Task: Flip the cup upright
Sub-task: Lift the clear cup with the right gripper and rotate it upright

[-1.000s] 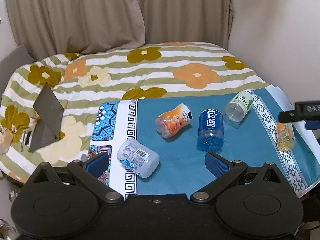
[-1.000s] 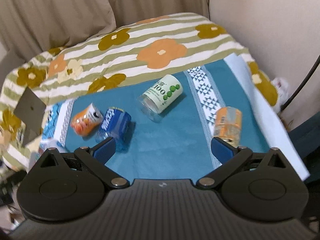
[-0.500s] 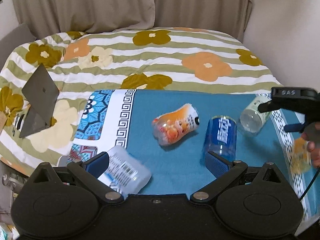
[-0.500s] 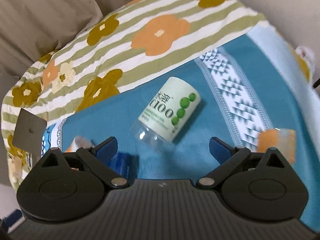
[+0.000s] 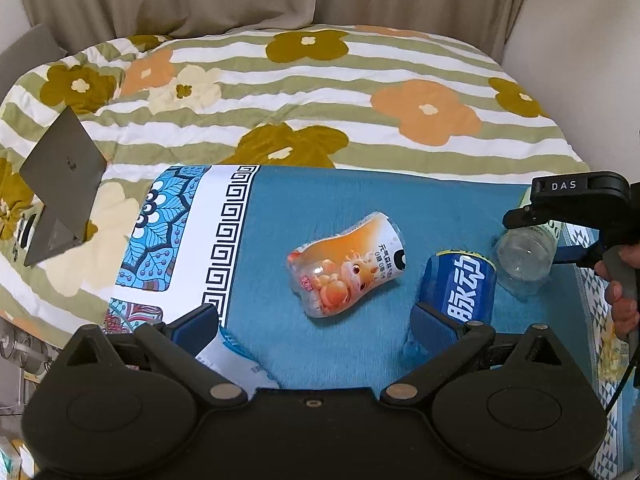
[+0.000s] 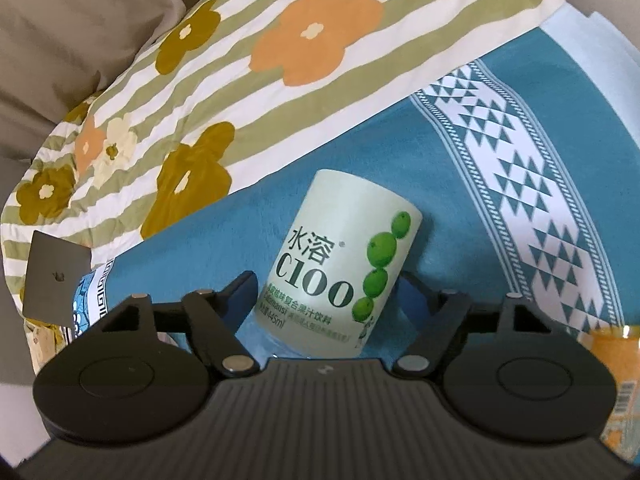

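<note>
A green-labelled C100 cup [image 6: 340, 264] lies on its side on the blue cloth [image 6: 460, 240]. My right gripper [image 6: 328, 284] has its blue pads on both sides of it, jaws closed in against its label. In the left wrist view the same cup [image 5: 528, 248] lies at the right with the right gripper [image 5: 576, 204] over it. My left gripper [image 5: 316, 328] is open and empty above the cloth, with a white cup [image 5: 236, 360] lying by its left finger and a blue cup [image 5: 464, 284] by its right finger.
An orange cartoon cup [image 5: 348, 264] lies on its side mid-cloth. Another orange cup [image 6: 616, 376] lies at the right. A grey laptop stand [image 5: 60, 184] sits on the flowered quilt [image 5: 320, 92] at the left. Curtains and a wall stand behind.
My right gripper has moved forward and down onto the green-labelled cup and its jaws have closed in on it. My left gripper has shifted forward over the white cup.
</note>
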A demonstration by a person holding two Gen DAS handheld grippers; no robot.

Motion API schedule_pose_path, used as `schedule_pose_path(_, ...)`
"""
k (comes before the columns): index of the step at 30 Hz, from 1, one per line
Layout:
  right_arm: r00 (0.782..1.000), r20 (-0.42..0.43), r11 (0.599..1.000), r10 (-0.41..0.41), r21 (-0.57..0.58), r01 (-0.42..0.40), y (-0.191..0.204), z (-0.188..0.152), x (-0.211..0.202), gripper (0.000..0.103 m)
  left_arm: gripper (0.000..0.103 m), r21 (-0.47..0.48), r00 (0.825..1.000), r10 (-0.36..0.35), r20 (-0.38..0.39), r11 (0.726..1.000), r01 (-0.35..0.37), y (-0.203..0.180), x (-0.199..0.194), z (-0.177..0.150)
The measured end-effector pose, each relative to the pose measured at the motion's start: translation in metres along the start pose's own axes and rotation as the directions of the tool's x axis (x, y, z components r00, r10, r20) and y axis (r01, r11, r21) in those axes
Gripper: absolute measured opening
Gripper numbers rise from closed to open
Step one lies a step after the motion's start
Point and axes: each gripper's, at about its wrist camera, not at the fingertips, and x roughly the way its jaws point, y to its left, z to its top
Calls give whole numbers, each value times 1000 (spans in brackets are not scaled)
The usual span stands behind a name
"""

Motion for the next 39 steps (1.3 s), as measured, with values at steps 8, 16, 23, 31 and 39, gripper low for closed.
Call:
schedule_pose_path(8,1000,8,1000,17,-25,-17,5,-2,3,85,103,-5,1000,-1,-7,1000,1,3,4,3)
schedule_pose_path(16,999,30,999,38,-19,-37,7,-2,-5,83,103,-9,1000,-5,6,1000,5,8,-2,0)
schedule_pose_path(23,995,84,998,58,-39,-55,13,-6,-31,82,103,-3,999,-19,42,1000,20,14,-20,-10)
schedule_pose_path(31,994,73,992,80,-101,-73,18,-28,-77,82,103,-4,994,-53,91,999,54,25,-46,-30)
schedule_pose_path(39,998,-59,971,37,-232,-49,29,-93,-90,82,103,-20,992,-96,86,995,98,38,-63,-63)
